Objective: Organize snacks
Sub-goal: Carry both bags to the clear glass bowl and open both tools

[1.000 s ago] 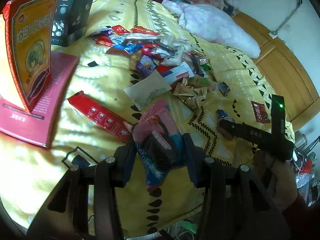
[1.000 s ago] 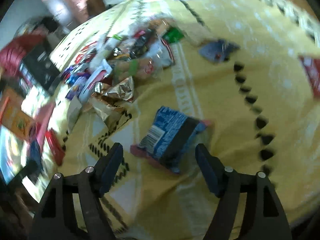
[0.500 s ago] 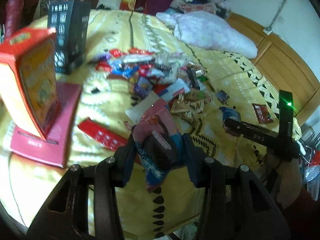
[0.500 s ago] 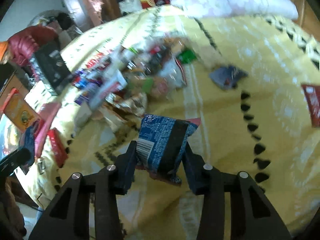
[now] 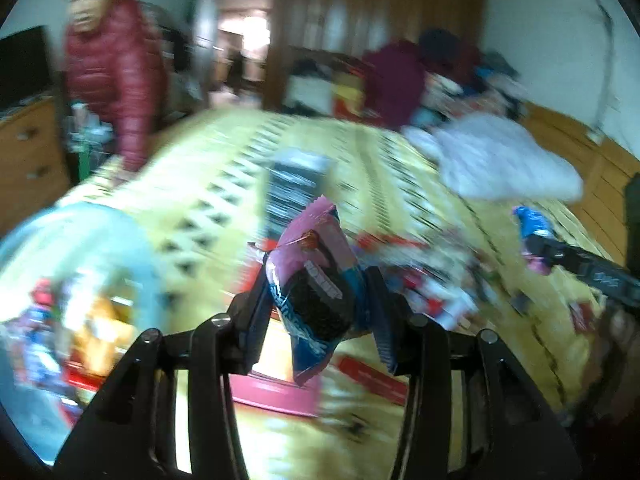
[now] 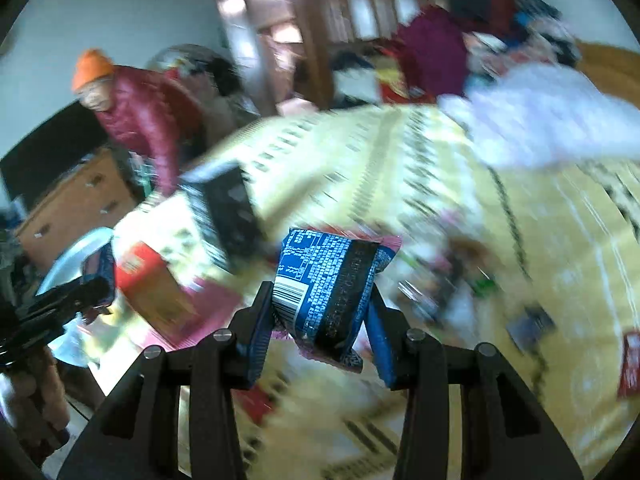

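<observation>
While both pictures were blurred, the main things could still be read. The left gripper [image 5: 318, 312] had its fingers [image 5: 252, 328] pinching a pink and blue snack packet [image 5: 316, 280], which stood upright between them above the bed [image 5: 224, 168]. The packet showed a dark round biscuit on its front, and its lower end hung down under the fingers.

The right gripper [image 6: 320, 316] had its fingers [image 6: 256, 328] closed on a blue snack packet [image 6: 328, 284], with the back side turned to the camera, so that a barcode and small white print were visible. A pink edge showed at its upper right corner and under its bottom. This packet was also held in the air over the bed, not touching it.

The bed had a yellow cover with dark patterns. On it lay a scattered pile of snacks [image 5: 424, 280], too blurred to tell one from another. A black box [image 6: 224, 204] stood upright on the cover, and a red box [image 6: 148, 280] stood near it at the left. A pale blue basin [image 5: 80, 240] was at the left edge of the bed, with some colourful things inside that I could not identify. A white pillow [image 5: 500, 160] lay at the far right. A person in a red jacket [image 5: 112, 72] and an orange hat stood beside the bed at the left.
</observation>
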Demonstrator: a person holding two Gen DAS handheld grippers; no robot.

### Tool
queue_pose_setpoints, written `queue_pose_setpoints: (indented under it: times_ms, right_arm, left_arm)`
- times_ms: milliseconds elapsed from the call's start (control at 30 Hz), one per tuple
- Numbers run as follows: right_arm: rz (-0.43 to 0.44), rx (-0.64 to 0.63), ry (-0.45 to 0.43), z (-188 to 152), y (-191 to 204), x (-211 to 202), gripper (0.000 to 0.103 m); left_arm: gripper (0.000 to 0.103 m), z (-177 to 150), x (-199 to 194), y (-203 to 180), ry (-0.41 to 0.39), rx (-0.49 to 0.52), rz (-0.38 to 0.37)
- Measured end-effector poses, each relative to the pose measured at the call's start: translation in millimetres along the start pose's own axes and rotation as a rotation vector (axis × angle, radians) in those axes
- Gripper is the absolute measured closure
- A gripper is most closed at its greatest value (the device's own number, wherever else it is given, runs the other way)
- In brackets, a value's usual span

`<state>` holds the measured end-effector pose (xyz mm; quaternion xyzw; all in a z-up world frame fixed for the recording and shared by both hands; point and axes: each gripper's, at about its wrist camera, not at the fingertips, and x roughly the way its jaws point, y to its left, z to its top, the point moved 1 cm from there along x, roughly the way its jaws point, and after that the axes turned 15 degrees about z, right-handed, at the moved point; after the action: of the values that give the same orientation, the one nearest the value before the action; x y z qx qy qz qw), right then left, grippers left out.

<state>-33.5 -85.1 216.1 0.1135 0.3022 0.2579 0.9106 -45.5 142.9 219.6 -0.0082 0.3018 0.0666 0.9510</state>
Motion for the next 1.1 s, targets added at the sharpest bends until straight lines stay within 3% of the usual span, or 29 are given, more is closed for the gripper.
queue_pose_setpoints:
  times_ms: [267,500,767,1100]
  right_arm:
    - [0.347,-0.131,0.023,75.4,137.7,83.7,0.056]
    - [0.557,-0.224,0.139,83.3,257.0,161.3,0.056]
    - [0.640,-0.264,0.273,62.3,324.2,238.3,0.056]
    - [0.637,-0.258,0.310,53.0,339.1,254.0,0.056]
  left_arm:
    - [0.058,21.3,-7.7,108.1,-0.007,-0.135,0.273]
    - [0.058,11.8,-2.6,168.4,0.018,-0.221,0.408]
    - [0.058,2.2,24.6,202.5,0.072,-0.281,0.447]
    - [0.057,-1.4,30.5,210.8,0.086,-0.290,0.431]
